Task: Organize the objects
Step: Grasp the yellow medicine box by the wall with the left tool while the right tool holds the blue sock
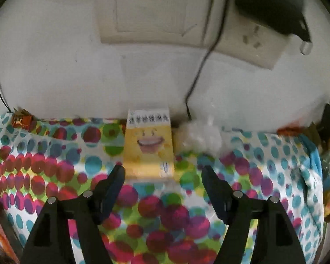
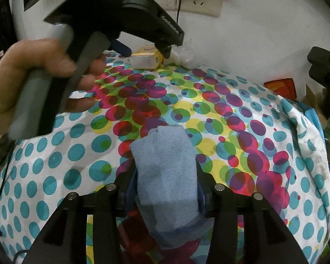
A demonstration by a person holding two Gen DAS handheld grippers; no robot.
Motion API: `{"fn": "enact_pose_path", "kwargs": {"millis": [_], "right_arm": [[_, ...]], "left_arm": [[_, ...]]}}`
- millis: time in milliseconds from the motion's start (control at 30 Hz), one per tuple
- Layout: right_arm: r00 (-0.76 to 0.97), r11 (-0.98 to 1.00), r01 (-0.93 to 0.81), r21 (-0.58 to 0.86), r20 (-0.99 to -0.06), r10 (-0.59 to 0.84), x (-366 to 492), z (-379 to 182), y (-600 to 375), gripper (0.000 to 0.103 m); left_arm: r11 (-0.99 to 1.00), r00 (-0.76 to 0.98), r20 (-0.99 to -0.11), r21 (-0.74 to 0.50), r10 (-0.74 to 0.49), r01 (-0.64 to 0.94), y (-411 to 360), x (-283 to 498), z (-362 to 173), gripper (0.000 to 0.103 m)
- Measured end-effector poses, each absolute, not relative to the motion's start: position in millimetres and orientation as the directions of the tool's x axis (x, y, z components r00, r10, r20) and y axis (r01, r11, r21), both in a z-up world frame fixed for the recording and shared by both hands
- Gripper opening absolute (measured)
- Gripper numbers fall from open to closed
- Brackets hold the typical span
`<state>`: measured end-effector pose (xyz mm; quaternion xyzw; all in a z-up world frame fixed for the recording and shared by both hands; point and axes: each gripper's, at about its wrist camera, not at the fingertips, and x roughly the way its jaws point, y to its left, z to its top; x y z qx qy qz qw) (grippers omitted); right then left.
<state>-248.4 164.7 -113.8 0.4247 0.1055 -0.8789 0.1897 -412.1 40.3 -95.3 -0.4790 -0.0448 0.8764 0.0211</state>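
polka-dot cloth (image 1: 44, 165) covers the surface below a white wall. left gripper (image 1: 162, 176) hangs spread apart just short of a yellow carton (image 1: 148, 147) at the far edge; right gripper (image 2: 165, 176) clamps a blue folded cloth (image 2: 165, 165).

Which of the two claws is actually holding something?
The right gripper: its fingers are clamped on a folded blue cloth. The left gripper is open and empty, facing the yellow box.
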Motion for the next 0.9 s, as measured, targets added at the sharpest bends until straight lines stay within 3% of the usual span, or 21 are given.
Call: {"fn": "enact_pose_path", "kwargs": {"millis": [167, 300, 567, 633, 667, 700, 800, 900], "right_arm": [[-0.568, -0.907, 0.421, -0.025, -0.787, -0.242, -248.2, -114.0, 167.0, 0.047], [-0.566, -0.906, 0.422, -0.022, -0.787, -0.244, -247.4, -114.6, 168.6, 0.051], [-0.565, -0.907, 0.422, -0.02, -0.788, -0.246, -246.4, -116.2, 169.9, 0.053], [-0.565, -0.907, 0.421, -0.019, -0.788, -0.246, -246.9, -116.3, 170.1, 0.053], [-0.565, -0.907, 0.421, -0.019, -0.788, -0.246, -247.1, -116.3, 170.1, 0.053], [-0.565, -0.907, 0.421, -0.019, -0.788, -0.246, -247.1, -116.4, 170.0, 0.053], [-0.565, -0.907, 0.421, -0.019, -0.788, -0.246, -247.3, -116.5, 169.8, 0.053], [-0.565, -0.907, 0.421, -0.019, -0.788, -0.246, -247.7, -116.7, 169.8, 0.053]], "left_arm": [[-0.989, -0.587, -0.806, -0.132, 0.07, 0.063, 25.9, -415.1, -91.6, 0.076], [-0.992, -0.506, -0.86, -0.113, 0.073, 0.049, 22.5, -433.6, -108.0, 0.078], [-0.996, -0.501, -0.864, -0.088, 0.059, 0.034, 23.7, -444.6, -125.9, 0.078], [-0.998, -0.514, -0.857, -0.056, 0.032, 0.03, 26.3, -443.7, -126.5, 0.073], [-0.999, -0.518, -0.855, -0.045, 0.026, 0.023, 29.7, -441.4, -124.6, 0.057], [-1.0, -0.527, -0.85, -0.027, 0.019, 0.008, 31.4, -438.9, -123.0, 0.052], [-0.998, -0.533, -0.844, -0.066, 0.062, -0.011, 29.4, -430.7, -120.0, 0.052], [-1.0, -0.567, -0.823, -0.029, 0.028, -0.007, 31.4, -416.4, -110.6, 0.052]]}}
